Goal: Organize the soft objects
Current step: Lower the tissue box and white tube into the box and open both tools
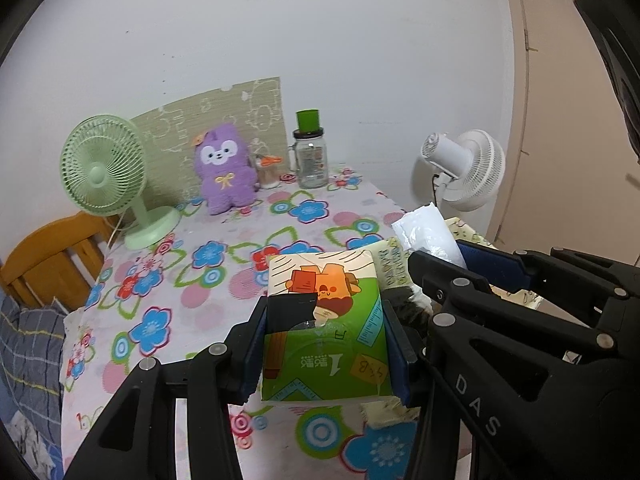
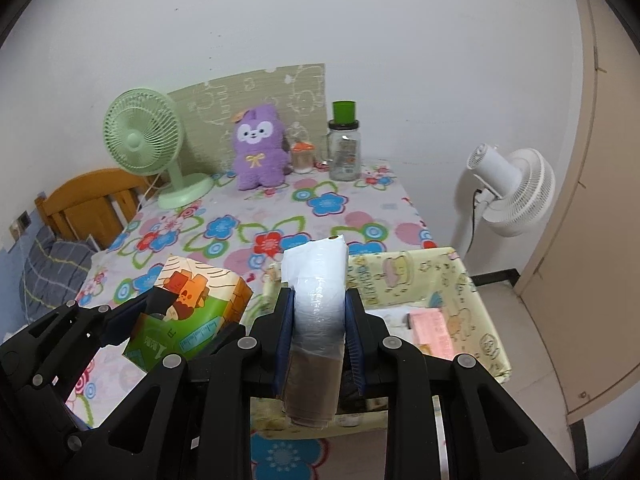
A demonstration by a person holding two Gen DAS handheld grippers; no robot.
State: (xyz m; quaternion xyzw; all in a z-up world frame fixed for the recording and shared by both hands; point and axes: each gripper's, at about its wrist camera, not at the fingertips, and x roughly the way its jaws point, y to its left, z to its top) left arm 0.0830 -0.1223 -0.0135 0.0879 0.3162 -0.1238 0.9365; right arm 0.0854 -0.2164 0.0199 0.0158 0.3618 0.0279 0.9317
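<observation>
So right now I've got both hands full. My left gripper point(image 1: 324, 344) has its fingers point(image 1: 394, 350) clamped on the sides of a soft green and orange cartoon-printed tissue pack point(image 1: 326, 320), held up off the worktop point(image 1: 224, 280) with its flower-print cloth. My right gripper point(image 2: 318, 336) is squeezed tight on a roll of white plastic bags wrapped in clear film point(image 2: 316, 308), which sticks up between the blue pads.

Just beyond the roll sits a pale yellow fabric storage bin with cartoon doodles point(image 2: 472, 280), at the right edge of the worktop. Inside it I can see a pink flat packet point(image 2: 432, 330) and some white stuff next to it, can't tell what that is. Both things I'm holding are outside the bin, the roll right at its near-left rim.

At the back by the wall: a fuzzy purple plush toy point(image 1: 224, 168), a mint green desk fan point(image 1: 108, 172), and a clear glass jar with a green cap point(image 1: 310, 152). The jar has something printed inside, too blurry to read.
</observation>
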